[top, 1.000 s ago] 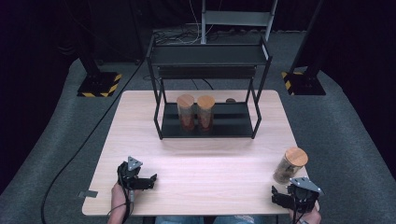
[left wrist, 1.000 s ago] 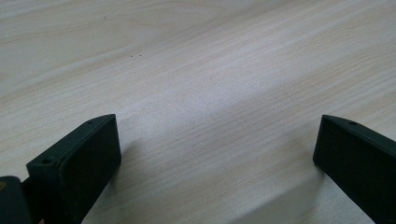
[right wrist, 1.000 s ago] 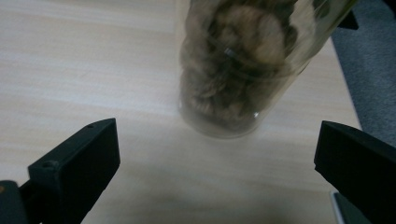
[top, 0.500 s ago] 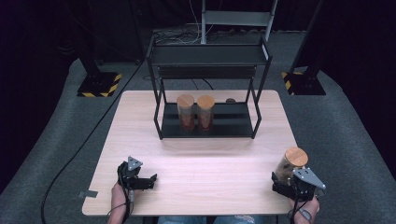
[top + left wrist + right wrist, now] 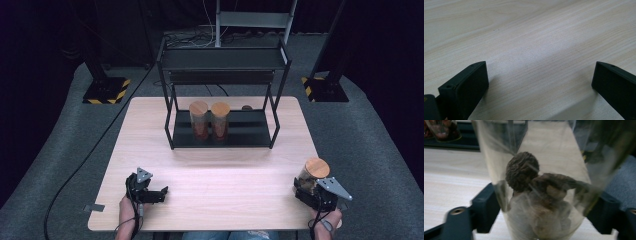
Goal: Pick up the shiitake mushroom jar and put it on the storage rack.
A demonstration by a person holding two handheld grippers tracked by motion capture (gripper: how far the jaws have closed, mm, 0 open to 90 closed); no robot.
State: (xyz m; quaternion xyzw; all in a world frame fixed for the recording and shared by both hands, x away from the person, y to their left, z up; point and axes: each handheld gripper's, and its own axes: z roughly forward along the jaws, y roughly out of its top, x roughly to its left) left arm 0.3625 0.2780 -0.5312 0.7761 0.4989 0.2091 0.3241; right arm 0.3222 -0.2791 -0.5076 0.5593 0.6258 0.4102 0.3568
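Observation:
A clear glass jar (image 5: 314, 172) with a wooden lid stands near the table's right front corner and holds brown nuts (image 5: 541, 195). My right gripper (image 5: 306, 186) has just closed its jaws, and its pads (image 5: 486, 207) now press on the jar's lower sides (image 5: 544, 210). My left gripper (image 5: 161, 192) rests at the left front of the table, its jaws wide apart (image 5: 540, 80) over bare wood with nothing between them.
A black two-tier metal rack (image 5: 222, 141) stands at the middle back of the light wooden table (image 5: 225, 170). Two more wood-lidded jars (image 5: 198, 120) (image 5: 220, 120) stand side by side on its lower shelf. A small brown object (image 5: 246, 107) lies behind the rack.
My right gripper moved forward up to the jar and shut its jaws around it. The left gripper stayed where it was.

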